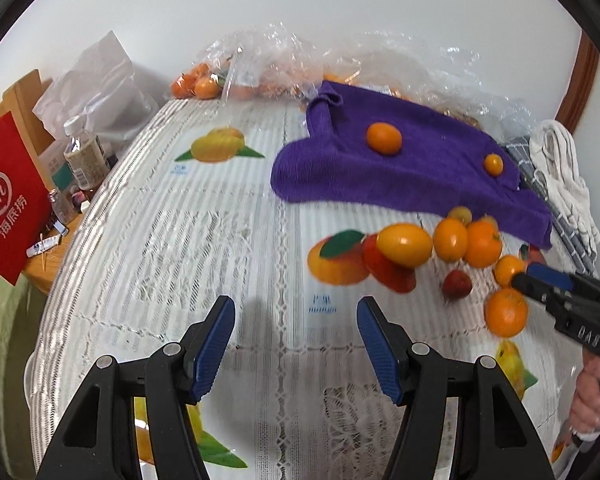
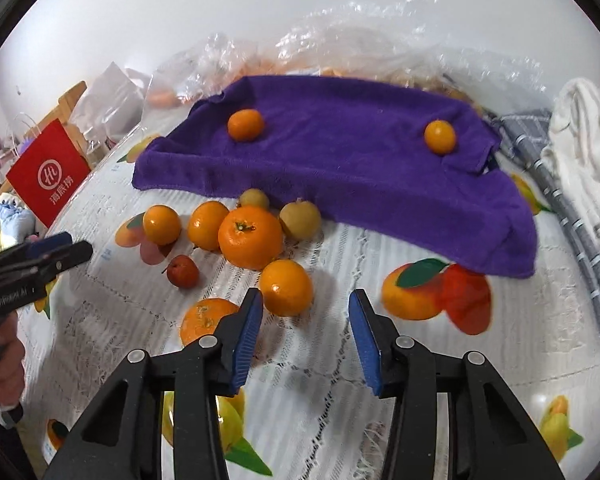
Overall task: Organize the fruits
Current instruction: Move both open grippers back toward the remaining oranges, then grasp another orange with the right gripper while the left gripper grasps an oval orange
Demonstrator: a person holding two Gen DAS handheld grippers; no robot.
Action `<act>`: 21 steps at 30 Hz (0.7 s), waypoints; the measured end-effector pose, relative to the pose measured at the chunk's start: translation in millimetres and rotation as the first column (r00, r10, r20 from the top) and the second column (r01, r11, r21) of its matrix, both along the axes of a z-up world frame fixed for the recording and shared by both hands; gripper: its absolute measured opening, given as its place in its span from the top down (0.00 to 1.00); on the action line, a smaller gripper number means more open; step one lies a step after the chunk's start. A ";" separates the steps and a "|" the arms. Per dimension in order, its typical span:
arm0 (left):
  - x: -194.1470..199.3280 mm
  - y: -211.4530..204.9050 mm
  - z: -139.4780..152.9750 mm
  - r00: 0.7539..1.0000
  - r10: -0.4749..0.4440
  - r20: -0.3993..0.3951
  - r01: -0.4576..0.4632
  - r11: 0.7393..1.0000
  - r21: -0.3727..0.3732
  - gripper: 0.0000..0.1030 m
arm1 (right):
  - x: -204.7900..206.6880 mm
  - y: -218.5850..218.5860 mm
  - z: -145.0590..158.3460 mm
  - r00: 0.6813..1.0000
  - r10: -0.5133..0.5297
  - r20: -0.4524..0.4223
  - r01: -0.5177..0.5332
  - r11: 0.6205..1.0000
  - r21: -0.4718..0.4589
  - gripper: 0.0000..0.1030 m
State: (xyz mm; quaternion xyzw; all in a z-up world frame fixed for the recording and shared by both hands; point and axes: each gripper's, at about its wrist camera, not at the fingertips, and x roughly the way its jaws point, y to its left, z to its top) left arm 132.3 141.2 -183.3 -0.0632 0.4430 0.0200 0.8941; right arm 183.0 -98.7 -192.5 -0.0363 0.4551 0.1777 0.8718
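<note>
Clear bags [image 1: 284,60] blur the oranges [image 1: 196,84] inside

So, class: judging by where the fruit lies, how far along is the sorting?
Done: two orange fruits sit apart on the purple towel. In hand: nothing; the right hand-held gripper is open just short of an orange, and the left hand-held gripper is open and empty. Left: the cluster of fruit on the tablecloth.

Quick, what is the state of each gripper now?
Left gripper: open, holding nothing.
Right gripper: open, holding nothing.
</note>
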 end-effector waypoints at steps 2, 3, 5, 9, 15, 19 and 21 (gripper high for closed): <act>1.9 -0.9 -6.3 1.000 -0.007 -0.014 0.007 1.000 -0.002 0.41 | 6.0 -0.4 -2.1 1.000 0.004 -0.013 -0.004 0.999 0.033 0.56; 2.7 -1.3 -9.3 1.000 -0.008 -0.022 0.008 1.000 -0.004 0.41 | 9.2 -0.5 -3.7 1.000 0.006 -0.025 -0.004 0.999 0.047 0.56; 0.2 -2.8 -10.6 1.000 -0.008 -0.008 0.008 1.000 0.008 0.41 | 15.0 0.2 -8.6 0.999 0.015 -0.048 -0.011 0.997 0.076 0.56; -2.2 -5.4 -13.2 1.000 -0.008 0.011 0.008 0.999 0.033 0.41 | 16.9 3.9 -11.3 0.998 0.051 -0.045 -0.045 0.993 0.111 0.66; -5.7 -8.1 -15.4 0.999 -0.027 0.027 0.026 0.997 0.067 0.39 | 9.1 -17.1 -3.3 1.000 0.007 0.004 -0.007 0.998 0.068 0.69; -4.8 -3.0 -13.7 1.000 -0.022 0.008 0.022 0.999 0.025 0.38 | 5.3 -50.2 3.5 0.996 -0.061 0.062 0.062 0.998 -0.004 0.69; -4.1 1.2 -12.8 1.000 -0.012 0.006 0.012 1.000 -0.008 0.38 | 7.2 -64.6 0.9 0.995 -0.080 0.056 0.081 0.997 -0.014 0.69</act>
